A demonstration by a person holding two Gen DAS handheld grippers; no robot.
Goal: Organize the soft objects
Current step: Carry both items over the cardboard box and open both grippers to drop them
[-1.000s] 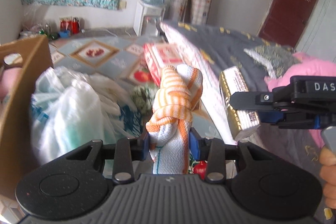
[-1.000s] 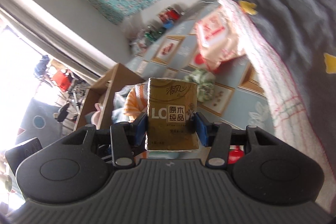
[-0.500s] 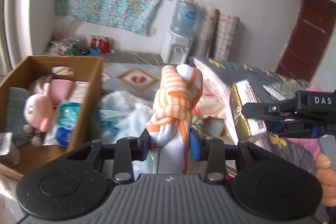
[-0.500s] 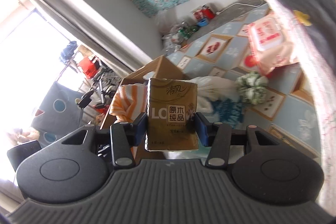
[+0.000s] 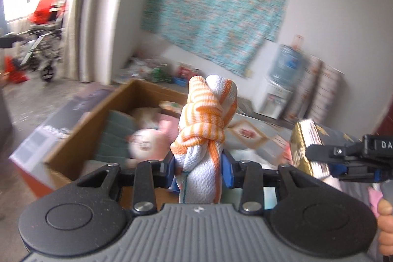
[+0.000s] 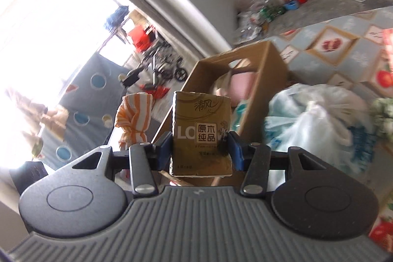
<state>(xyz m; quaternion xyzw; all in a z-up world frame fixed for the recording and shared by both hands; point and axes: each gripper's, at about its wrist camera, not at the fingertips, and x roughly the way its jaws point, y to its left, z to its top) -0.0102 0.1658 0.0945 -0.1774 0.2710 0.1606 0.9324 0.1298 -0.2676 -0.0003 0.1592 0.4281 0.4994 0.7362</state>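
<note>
Towel (image 5: pixel 207 136), knotted and orange-striped, sits pinched upright in your left claw (image 5: pixel 198 170), with the open cardboard box (image 5: pixel 81 139) at ten o'clock beyond it. Your right claw (image 6: pixel 200 151) pinches a gold tissue pack (image 6: pixel 201 134); the box lies past it at twelve o'clock, a white plastic bag (image 6: pixel 307 117) at two o'clock.

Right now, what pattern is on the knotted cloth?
Orange and white stripes on the knotted cloth; clearest in the left wrist view.
</note>
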